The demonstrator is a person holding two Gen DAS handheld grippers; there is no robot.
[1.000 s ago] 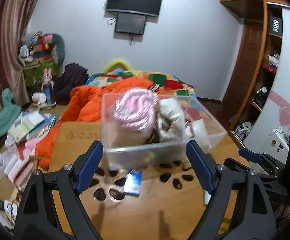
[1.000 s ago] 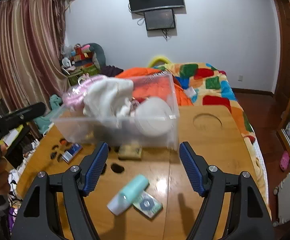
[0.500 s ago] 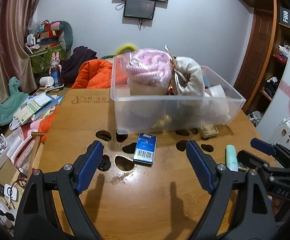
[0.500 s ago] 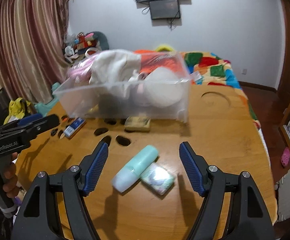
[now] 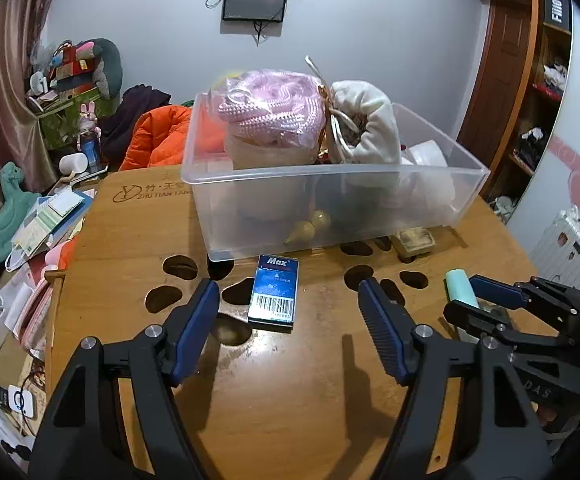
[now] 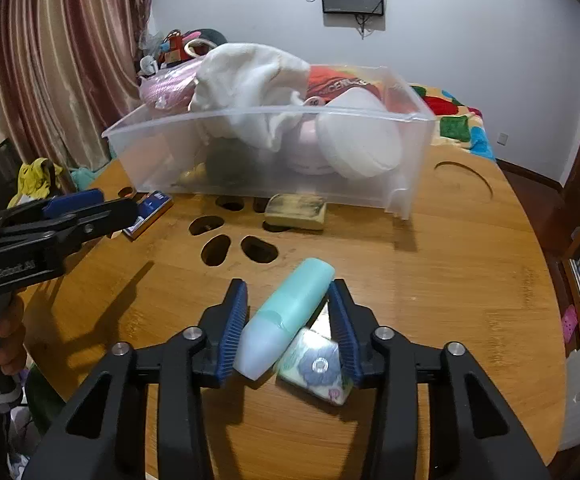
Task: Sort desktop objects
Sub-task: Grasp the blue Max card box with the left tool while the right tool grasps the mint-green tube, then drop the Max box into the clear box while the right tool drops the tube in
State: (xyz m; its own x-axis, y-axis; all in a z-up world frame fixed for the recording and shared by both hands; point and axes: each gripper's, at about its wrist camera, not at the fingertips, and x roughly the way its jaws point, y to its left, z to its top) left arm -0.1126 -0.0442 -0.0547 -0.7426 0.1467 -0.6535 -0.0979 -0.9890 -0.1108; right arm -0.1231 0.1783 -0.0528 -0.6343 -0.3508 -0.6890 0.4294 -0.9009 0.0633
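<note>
Grippers were both low over the wooden counter (image 5: 290, 400), in front of a clear plastic bin (image 5: 329, 208) full of soft things. The right gripper (image 6: 288, 320) had just been closing, and its blue pads stood on both sides of a mint-green tube (image 6: 286, 316) that lay slanted on the counter. The pads seemed to touch the tube at its two sides, but I cannot tell if they already pressed it firmly. A small packet with a flower print (image 6: 315, 366) lay just beside the tube, partly under it, near the right pad. The left gripper (image 5: 288, 312) had also been closing a little, yet its jaws stood wide and held nothing. A blue box marked "Max" (image 5: 274, 294) lay flat on the counter between its fingertips, apart from both pads. A yellowish sponge (image 6: 295, 210) rested close to the front wall of the bin.
</note>
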